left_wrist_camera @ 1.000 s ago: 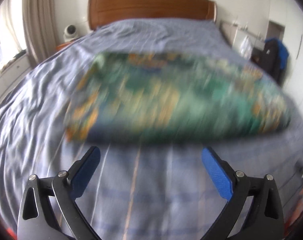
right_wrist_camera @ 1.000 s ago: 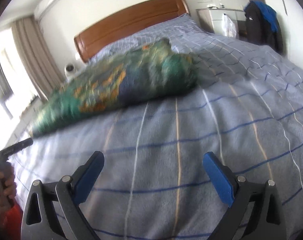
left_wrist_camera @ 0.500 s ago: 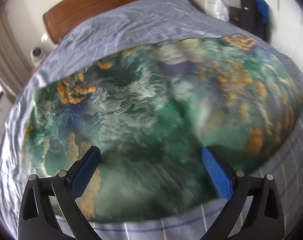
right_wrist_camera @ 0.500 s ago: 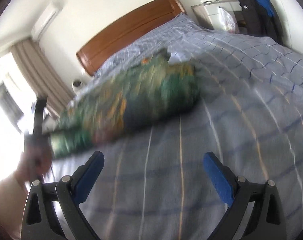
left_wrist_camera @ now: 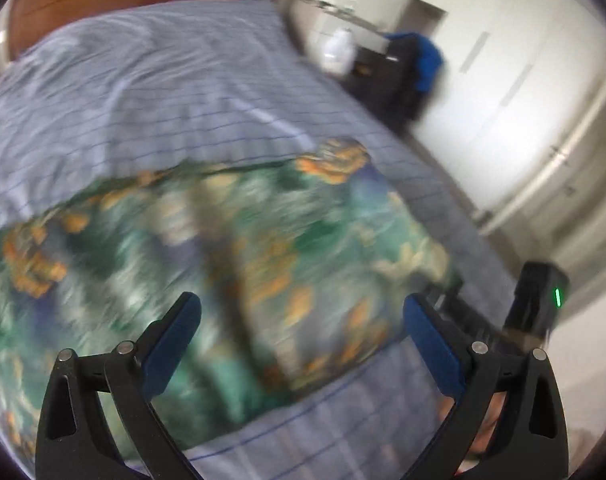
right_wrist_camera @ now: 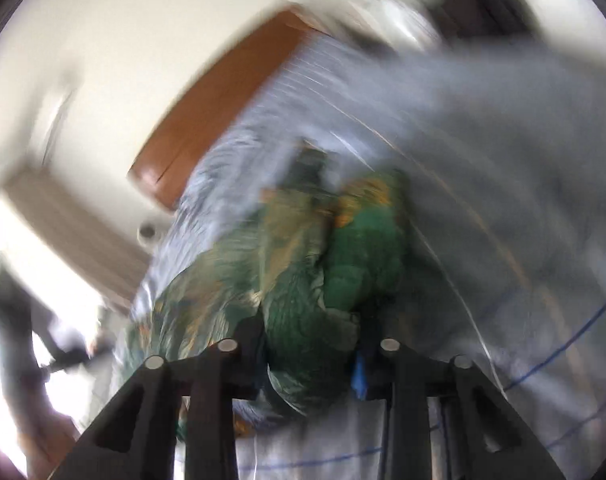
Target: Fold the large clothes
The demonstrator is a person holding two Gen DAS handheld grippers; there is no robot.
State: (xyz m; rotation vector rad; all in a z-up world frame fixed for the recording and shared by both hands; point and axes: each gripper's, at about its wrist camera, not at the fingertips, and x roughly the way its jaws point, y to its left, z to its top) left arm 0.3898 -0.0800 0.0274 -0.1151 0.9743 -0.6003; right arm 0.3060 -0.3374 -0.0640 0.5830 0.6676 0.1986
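Half a second back the right tool [right_wrist_camera: 309,354] stood spread wide over bare striped bedding, short of the garment; now its jaws have just been closing and pinch a bunched fold of the green patterned garment [right_wrist_camera: 303,280] between them. Only a sliver of one blue pad [right_wrist_camera: 358,374] shows beside the cloth; the other is hidden under it. That view is heavily smeared, and the garment runs away from the jaws toward the wooden headboard [right_wrist_camera: 223,112].

Since then the left wrist view has also swung: the garment [left_wrist_camera: 231,264], which filled most of the picture, now sits lower and to the left, with more of the blue striped bed cover [left_wrist_camera: 151,96] showing above it.

Over the near part of the garment hangs the left tool [left_wrist_camera: 299,348], its two blue pads [left_wrist_camera: 171,344] spread far apart with nothing between them. Whether they brush the cloth cannot be told through the blur. The garment lies in a rumpled heap on the bed cover, its near edge close to the bed's near side. At the garment's right-hand end, the right tool's dark body [left_wrist_camera: 539,300] with a small green light reaches in to the cloth.

A dark chair with a blue coat [left_wrist_camera: 419,68] stands beside the bed by the white wardrobe doors [left_wrist_camera: 503,80].
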